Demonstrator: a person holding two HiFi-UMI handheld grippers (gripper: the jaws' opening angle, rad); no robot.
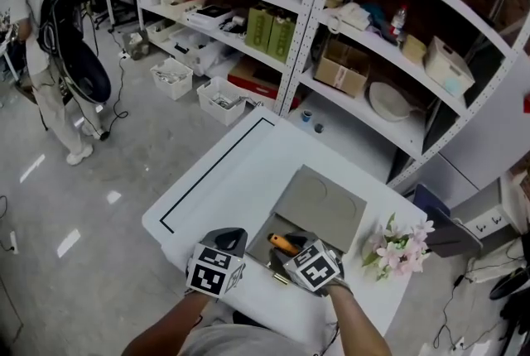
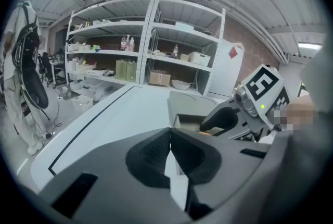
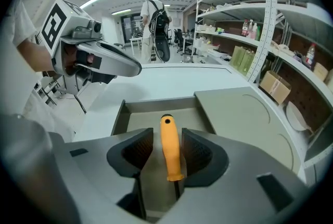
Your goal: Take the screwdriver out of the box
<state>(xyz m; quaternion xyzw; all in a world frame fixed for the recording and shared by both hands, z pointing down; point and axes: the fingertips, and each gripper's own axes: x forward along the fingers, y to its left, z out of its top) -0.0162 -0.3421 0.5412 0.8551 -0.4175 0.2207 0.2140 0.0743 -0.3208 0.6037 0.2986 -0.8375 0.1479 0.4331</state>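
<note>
Your screwdriver lies inside the open grey box. Its orange handle runs along the box floor and its dark-capped end points away from you. The dark shaft leads back under your right gripper.

That gripper is angled down into the box with its jaws spread wide on either side of the handle. A thin gap shows on each side, so the pads are not pressing on the handle.

The box's lid lies folded out flat on the far right side, touching the box edge.

Your left gripper has its jaws closed together with nothing between them. It hangs over the white table, just beside the box's left wall and outside it. From the right gripper view you see it above the tabletop, to the left of the box.

The box sits at the near edge of the table, close to your body. A thin black outline marks a rectangle on the tabletop beyond the left gripper. A bunch of pink flowers lies at the table's right edge, near the lid but apart from it.

Past the table stand white metal shelves loaded with boxes, bottles and bins. A person with a backpack stands well away on the floor at the far left.
</note>
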